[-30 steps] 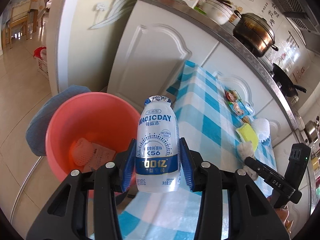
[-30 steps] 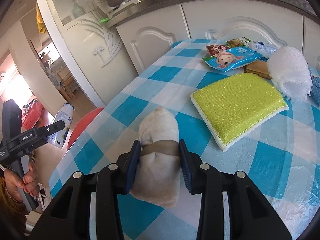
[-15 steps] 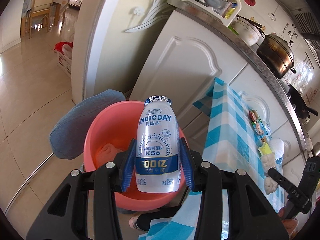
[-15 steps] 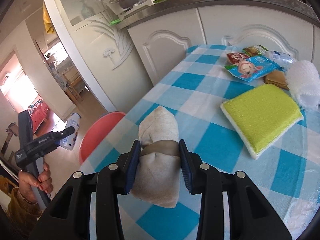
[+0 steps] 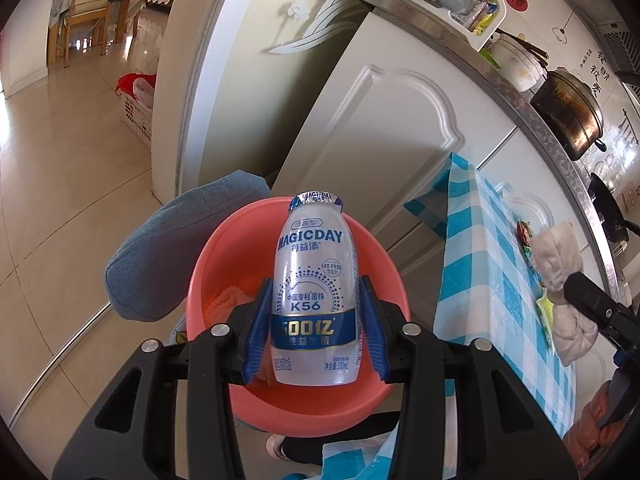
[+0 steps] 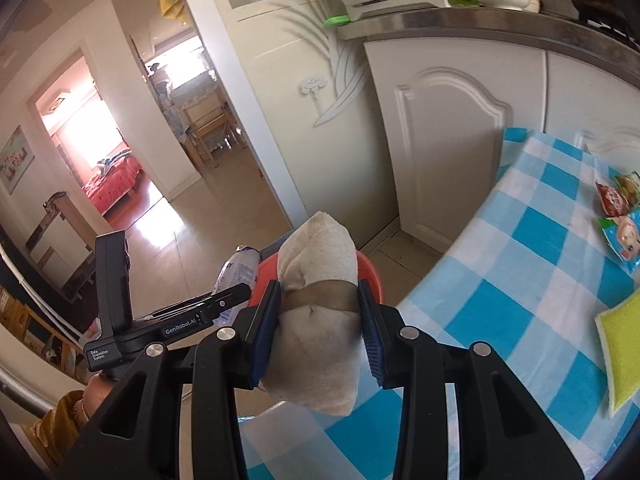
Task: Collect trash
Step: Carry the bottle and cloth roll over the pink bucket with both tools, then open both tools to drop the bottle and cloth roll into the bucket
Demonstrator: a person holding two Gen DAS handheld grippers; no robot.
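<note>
My left gripper (image 5: 316,312) is shut on an empty white MAGICDAY drink bottle (image 5: 314,280) and holds it upright over the salmon-pink basin (image 5: 376,252), which holds crumpled trash (image 5: 226,296). My right gripper (image 6: 318,314) is shut on a crumpled beige paper wad with a brown band (image 6: 318,280), held above the table's left edge, near the basin (image 6: 370,270). The left gripper with its bottle (image 6: 236,274) shows left of the wad in the right wrist view. The wad (image 5: 558,264) also shows at the right of the left wrist view.
The blue-and-white checked table (image 6: 520,280) carries snack wrappers (image 6: 620,216) and a yellow-green sponge (image 6: 624,344). A blue cushioned stool (image 5: 168,252) stands by the basin. White cabinets (image 5: 384,128) rise behind. Tiled floor (image 5: 60,184) lies to the left.
The left gripper has carried the bottle further over the basin. The right gripper has lifted the wad off the table and swung it left toward the basin.
</note>
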